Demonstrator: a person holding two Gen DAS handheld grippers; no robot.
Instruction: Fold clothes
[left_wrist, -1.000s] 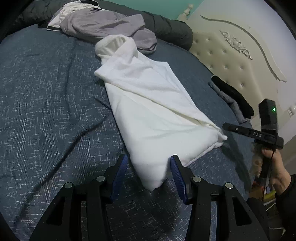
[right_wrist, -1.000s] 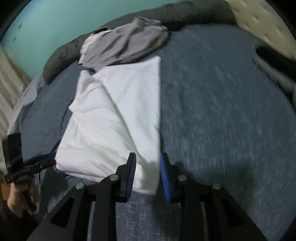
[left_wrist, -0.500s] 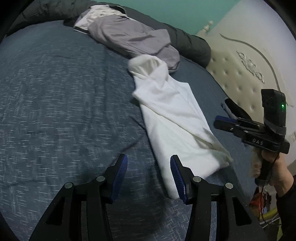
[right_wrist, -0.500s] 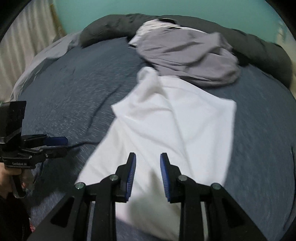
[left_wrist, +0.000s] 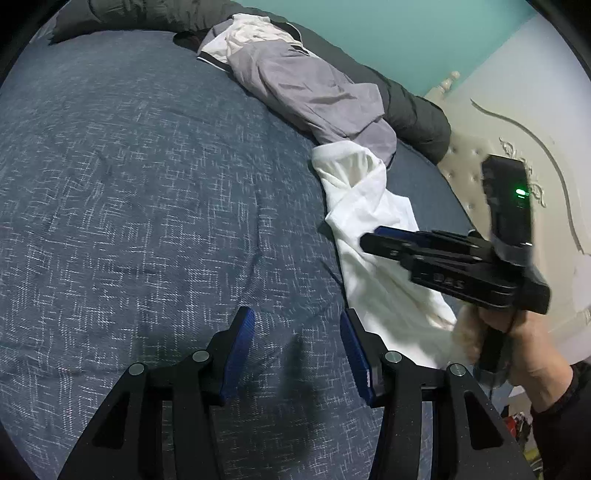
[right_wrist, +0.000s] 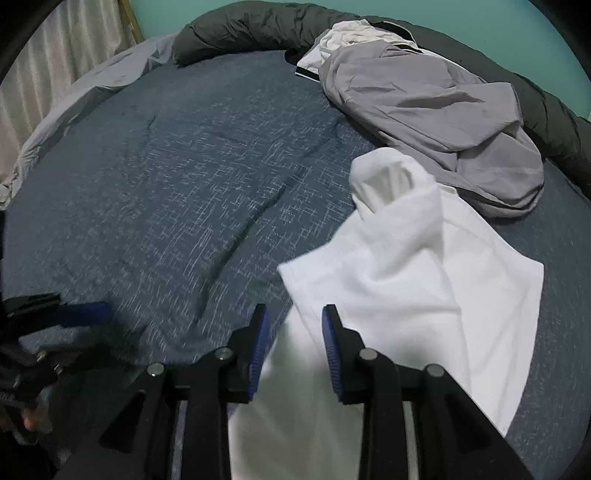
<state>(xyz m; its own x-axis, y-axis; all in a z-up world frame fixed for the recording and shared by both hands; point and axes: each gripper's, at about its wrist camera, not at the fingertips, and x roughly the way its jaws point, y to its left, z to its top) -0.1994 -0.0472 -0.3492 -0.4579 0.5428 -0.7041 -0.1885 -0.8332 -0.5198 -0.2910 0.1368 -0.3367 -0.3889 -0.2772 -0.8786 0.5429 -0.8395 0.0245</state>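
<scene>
White garment (right_wrist: 424, 280), partly folded on bed (right_wrist: 184, 184): soft, light, limp; take at near hem corners. My left tongs (left_wrist: 297, 350) and right tongs (right_wrist: 293, 339): both open, empty

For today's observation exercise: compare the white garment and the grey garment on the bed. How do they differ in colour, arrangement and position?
The white garment is plain white; the grey garment is grey with a pale lining showing at one end. The white garment lies mostly flat with a folded-over layer; the grey garment is a crumpled heap. The white garment lies nearer the camera, under the right gripper; the grey garment lies farther back, against the dark quilt. Both rest on the blue bedspread.
</scene>
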